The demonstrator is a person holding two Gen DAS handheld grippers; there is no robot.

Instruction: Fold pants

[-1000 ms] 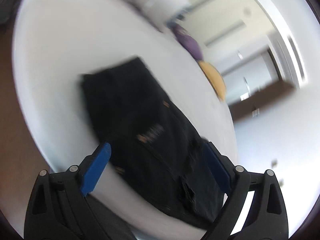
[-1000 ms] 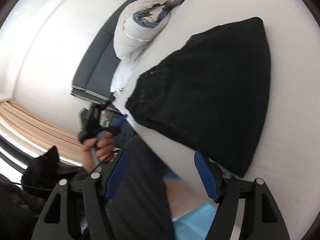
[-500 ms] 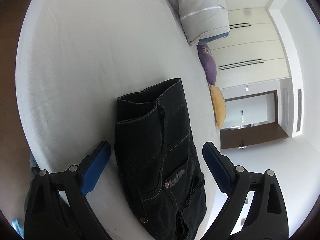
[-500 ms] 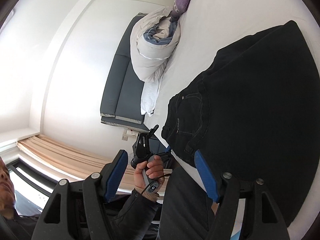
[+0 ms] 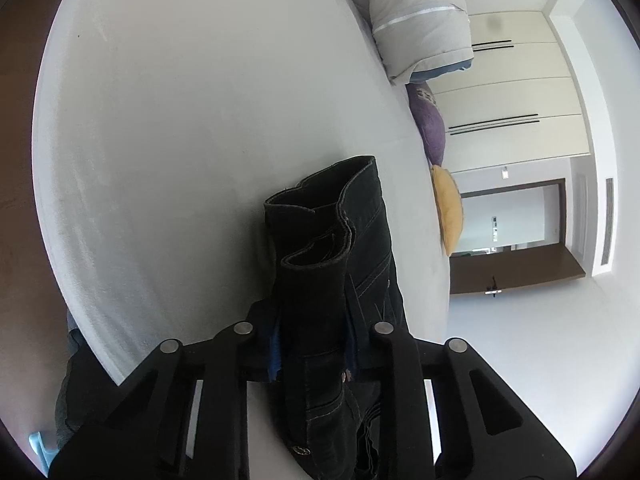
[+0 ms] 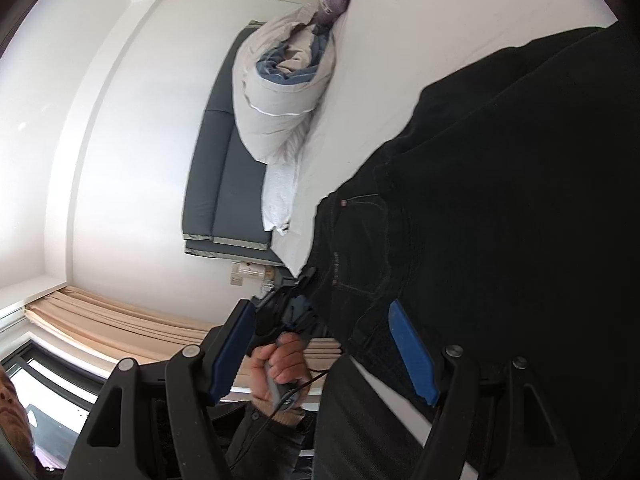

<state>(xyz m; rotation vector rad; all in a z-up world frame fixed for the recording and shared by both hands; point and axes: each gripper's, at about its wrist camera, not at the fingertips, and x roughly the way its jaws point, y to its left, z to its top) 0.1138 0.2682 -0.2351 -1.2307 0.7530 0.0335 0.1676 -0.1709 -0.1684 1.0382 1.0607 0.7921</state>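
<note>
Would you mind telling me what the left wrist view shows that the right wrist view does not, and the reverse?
Only the left wrist view shows the left gripper shut on the waistband of the black pants, plus the yellow pillow and a doorway. Only the right wrist view shows the open right gripper, the hand holding the other gripper's handle, the dark sofa and the curtain. Both show the pants, the white bed, the rolled duvet and the purple pillow.

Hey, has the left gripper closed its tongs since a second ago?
Yes. The left gripper went from wide open to shut on the black pants, at the waistband end, and it now sits nearer the white bed.
</note>
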